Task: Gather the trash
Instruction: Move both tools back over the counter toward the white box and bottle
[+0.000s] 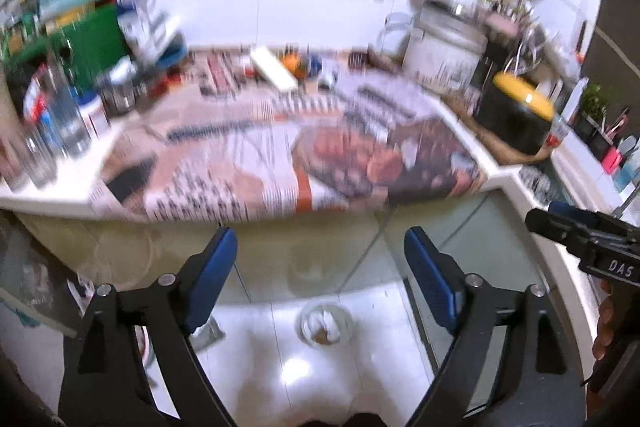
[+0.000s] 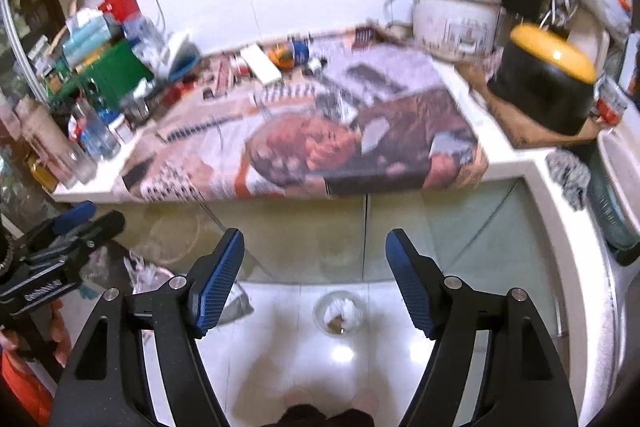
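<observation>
A clear round container (image 1: 325, 324) holding white crumpled paper and a brown scrap stands on the white floor tiles below the counter; it also shows in the right wrist view (image 2: 340, 313). My left gripper (image 1: 320, 251) is open and empty, held above the floor in front of the counter edge. My right gripper (image 2: 315, 251) is open and empty at the same height. Each gripper shows in the other's view: the right one at the right edge (image 1: 580, 231), the left one at the left edge (image 2: 68, 227). Small items (image 2: 292, 57) lie at the back of the newspaper.
A newspaper (image 2: 320, 139) covers the white counter (image 2: 516, 163). A rice cooker (image 2: 456, 15) and a black pot with a yellow lid (image 2: 544, 79) stand at the right. Bottles and glasses (image 2: 88, 139) crowd the left. A plastic bag (image 2: 148, 275) lies on the floor at left.
</observation>
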The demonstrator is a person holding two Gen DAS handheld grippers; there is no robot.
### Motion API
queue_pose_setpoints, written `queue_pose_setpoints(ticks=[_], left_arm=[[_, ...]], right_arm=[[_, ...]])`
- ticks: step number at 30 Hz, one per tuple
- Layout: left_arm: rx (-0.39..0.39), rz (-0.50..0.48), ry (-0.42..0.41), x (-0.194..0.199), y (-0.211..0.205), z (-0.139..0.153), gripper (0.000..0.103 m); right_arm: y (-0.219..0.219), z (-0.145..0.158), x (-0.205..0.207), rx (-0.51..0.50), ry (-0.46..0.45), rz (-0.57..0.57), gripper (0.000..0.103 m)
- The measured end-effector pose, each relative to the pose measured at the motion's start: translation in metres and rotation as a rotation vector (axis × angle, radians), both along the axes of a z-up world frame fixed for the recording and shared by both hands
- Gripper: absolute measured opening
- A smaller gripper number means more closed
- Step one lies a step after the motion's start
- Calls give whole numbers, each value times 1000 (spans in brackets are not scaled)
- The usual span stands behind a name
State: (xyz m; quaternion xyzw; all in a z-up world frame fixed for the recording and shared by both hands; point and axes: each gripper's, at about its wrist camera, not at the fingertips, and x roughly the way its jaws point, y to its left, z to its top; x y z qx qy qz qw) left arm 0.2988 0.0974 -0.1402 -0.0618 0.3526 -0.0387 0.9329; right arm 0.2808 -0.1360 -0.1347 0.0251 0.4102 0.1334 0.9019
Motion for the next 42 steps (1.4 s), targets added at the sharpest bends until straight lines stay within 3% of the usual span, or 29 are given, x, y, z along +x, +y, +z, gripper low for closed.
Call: queue_pose_setpoints(ticks=[3, 6, 10, 19, 29, 35, 42], left_arm=[[12, 6, -86, -10, 10, 31, 88], [13, 31, -135, -15, 17, 49, 101], [1, 30, -155, -4, 19, 66, 101], [91, 83, -228, 50, 2, 86, 101], [47, 219, -167, 175, -13, 88, 101], [32, 303, -82, 235, -10, 67, 101], [67, 350, -9, 277, 22, 44, 101]], right_arm=[[5, 23, -9, 6, -68, -11, 73], [10, 42, -13, 14, -132, -12, 80], [13, 61, -7, 14, -202, -9, 80], [-2, 74, 52, 49, -267, 13, 81], [-29, 81, 172, 57, -218, 115, 81], [-29, 60, 234, 13, -168, 171, 81], [-6, 24, 302, 53, -37, 181, 81]])
